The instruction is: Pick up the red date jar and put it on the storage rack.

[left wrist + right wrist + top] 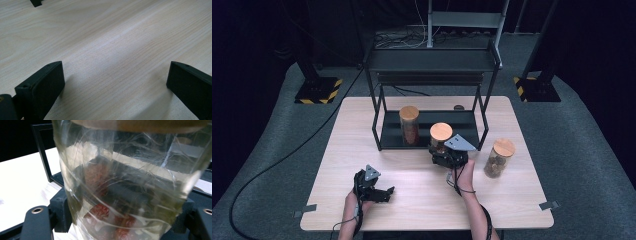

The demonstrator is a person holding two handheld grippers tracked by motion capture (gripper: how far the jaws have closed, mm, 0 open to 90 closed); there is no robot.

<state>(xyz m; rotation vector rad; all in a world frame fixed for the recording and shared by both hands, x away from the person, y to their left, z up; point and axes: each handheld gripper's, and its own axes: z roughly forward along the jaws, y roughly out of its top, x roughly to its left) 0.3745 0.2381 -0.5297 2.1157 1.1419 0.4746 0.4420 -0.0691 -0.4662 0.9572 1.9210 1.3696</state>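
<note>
Landmark: the black metal two-tier shelf rack standing at the far middle of the pale wooden table.
Right gripper: the black two-jaw right gripper sits just in front of the rack's lower tray, toward its right end, with its jaws clamped on either side of a jar.
Held jar: a clear glass jar with a round cork lid, upright, at the tray's front edge; the right gripper view shows reddish dried fruit inside the glass jar.
Left gripper: the black two-jaw left gripper rests low over the table well in front of the rack, off to its left; its jaws stand spread wide with bare wood between them.
Jar on the rack: a second cork-lidded glass jar with reddish-brown contents stands upright on the lower tray, left of the held one.
Jar beside the rack: a third cork-lidded glass jar with brown lumps inside stands on the table just right of the rack's front right leg.
</note>
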